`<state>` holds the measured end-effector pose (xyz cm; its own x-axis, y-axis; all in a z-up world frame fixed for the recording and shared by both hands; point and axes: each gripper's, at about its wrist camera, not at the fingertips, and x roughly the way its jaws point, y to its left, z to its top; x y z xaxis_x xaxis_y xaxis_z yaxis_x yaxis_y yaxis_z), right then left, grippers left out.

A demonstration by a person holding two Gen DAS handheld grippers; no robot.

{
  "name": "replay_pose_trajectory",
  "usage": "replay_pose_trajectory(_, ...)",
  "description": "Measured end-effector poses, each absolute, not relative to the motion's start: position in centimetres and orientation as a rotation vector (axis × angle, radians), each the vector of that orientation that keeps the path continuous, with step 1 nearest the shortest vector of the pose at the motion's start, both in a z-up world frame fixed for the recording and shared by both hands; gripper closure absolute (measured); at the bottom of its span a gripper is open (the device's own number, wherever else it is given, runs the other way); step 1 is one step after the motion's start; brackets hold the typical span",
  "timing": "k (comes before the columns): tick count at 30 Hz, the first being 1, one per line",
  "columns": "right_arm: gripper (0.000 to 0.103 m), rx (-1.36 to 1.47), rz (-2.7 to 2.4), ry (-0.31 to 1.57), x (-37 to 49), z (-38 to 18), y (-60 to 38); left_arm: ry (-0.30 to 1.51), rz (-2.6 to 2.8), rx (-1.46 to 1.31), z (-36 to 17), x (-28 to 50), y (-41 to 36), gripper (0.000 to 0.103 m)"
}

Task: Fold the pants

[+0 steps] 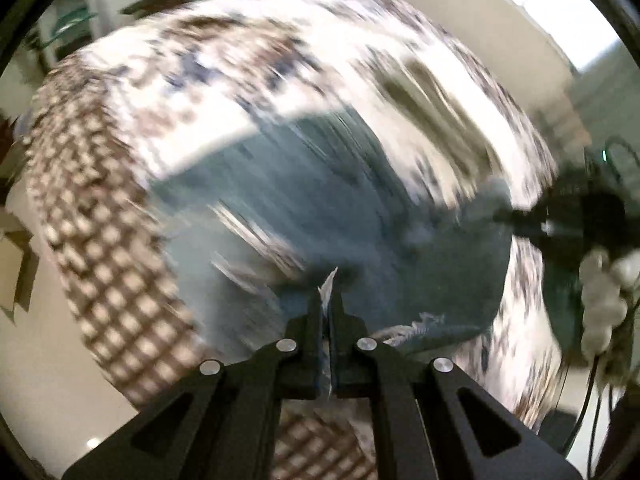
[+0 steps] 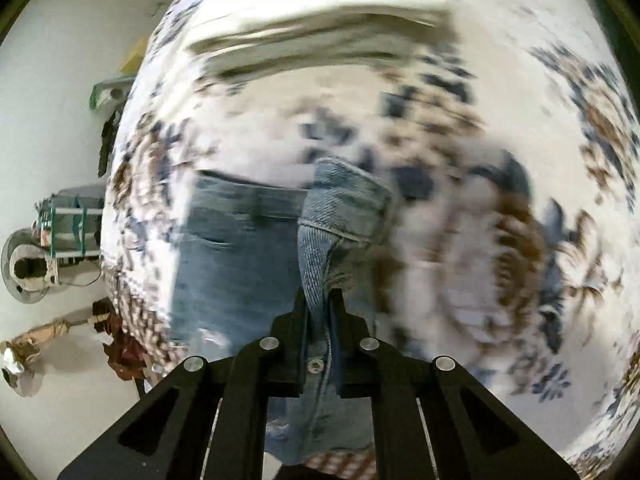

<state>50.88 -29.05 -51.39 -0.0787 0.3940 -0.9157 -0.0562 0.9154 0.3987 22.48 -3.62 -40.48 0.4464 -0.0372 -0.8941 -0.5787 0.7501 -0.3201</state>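
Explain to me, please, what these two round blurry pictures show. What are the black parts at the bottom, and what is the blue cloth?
No robot is here: a person holds a black two-finger gripper in each hand, each with a wide-angle camera looking along its fingers. One picture is from the left gripper, the other from the right gripper. The blue cloth is a pair of blue denim pants over a white tablecloth with a brown and blue floral pattern. Each gripper is shut on the denim; the left one pinches a frayed edge. The blur suggests fast motion.
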Motion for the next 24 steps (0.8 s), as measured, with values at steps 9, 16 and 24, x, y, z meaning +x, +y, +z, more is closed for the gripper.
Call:
replay_pose_trajectory(9, 0.093, 0.084, 0.419, 1.67, 52.5, -53.6, -8.5, 1.003, 0.6, -0.713, -42.8, 20.8, 10.0, 0.102)
replay_pose_trajectory(16, 0.093, -0.141, 0.411, 1.72, 52.0, -59.5, 0.5, 1.063, 0.667, -0.748, -47.8, 18.7, 14.6, 0.102)
replay_pose_trajectory(24, 0.041, 0.007, 0.583, 1.754, 51.5, -58.9, 0.1, 1.073, 0.669, -0.846, -48.1, 16.8, 14.7, 0.1)
